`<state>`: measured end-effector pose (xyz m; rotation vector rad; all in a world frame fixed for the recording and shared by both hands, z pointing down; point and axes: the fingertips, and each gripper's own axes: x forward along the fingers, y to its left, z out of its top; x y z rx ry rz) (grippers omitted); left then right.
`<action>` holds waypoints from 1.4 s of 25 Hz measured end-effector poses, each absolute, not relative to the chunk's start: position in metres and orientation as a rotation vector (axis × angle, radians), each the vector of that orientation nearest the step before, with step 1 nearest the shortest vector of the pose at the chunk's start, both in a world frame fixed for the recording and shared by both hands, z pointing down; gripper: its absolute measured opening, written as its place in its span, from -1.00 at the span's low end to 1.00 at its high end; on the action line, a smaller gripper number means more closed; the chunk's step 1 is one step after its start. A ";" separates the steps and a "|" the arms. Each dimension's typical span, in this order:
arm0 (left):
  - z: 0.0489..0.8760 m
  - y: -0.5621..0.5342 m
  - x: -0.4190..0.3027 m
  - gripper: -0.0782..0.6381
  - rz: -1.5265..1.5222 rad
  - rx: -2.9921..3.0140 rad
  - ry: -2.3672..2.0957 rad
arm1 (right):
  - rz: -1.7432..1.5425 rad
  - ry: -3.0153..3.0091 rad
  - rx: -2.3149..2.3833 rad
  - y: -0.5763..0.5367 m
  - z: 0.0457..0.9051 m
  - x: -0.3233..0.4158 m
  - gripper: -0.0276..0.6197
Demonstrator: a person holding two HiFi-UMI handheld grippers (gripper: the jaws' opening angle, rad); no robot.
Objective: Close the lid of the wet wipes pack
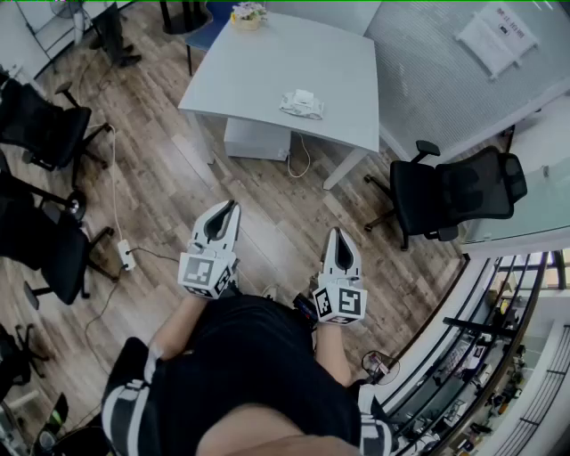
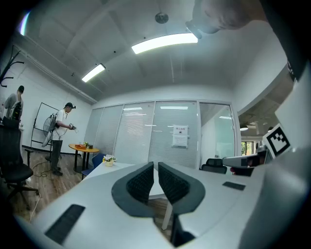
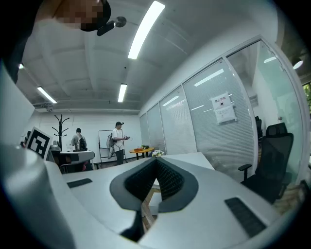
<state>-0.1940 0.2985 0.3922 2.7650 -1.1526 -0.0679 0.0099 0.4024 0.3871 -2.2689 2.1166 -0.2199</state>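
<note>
The wet wipes pack (image 1: pixel 301 104) is a white packet with a raised flap on top, lying on the white table (image 1: pixel 267 71) far ahead in the head view. Both grippers are held close to the person's body, well short of the table and over the wooden floor. My left gripper (image 1: pixel 231 207) is shut with nothing between its pads (image 2: pixel 144 181). My right gripper (image 1: pixel 337 233) is also shut and empty, its pads (image 3: pixel 167 179) meeting at the tip. Both gripper views look level across the room; the jaws hide the pack in both.
A small flower pot (image 1: pixel 248 15) stands at the table's far edge. A black office chair (image 1: pixel 454 191) sits to the right of the table, and more chairs (image 1: pixel 44 125) stand at the left. A power strip (image 1: pixel 126 256) and cable lie on the floor. People (image 2: pixel 59 131) stand by a round table (image 2: pixel 82 147).
</note>
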 end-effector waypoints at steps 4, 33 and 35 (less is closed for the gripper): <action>0.393 0.301 -0.194 -0.65 -0.062 2.770 -1.151 | -0.217 2.118 -2.262 0.404 0.387 0.009 -0.86; 0.398 0.272 -0.239 -0.65 -0.057 2.779 -1.080 | -0.305 2.068 -2.268 0.368 0.404 -0.042 -0.38; 0.403 0.267 -0.245 -0.65 -0.060 2.784 -1.047 | -0.302 2.055 -2.277 0.364 0.405 -0.050 -0.38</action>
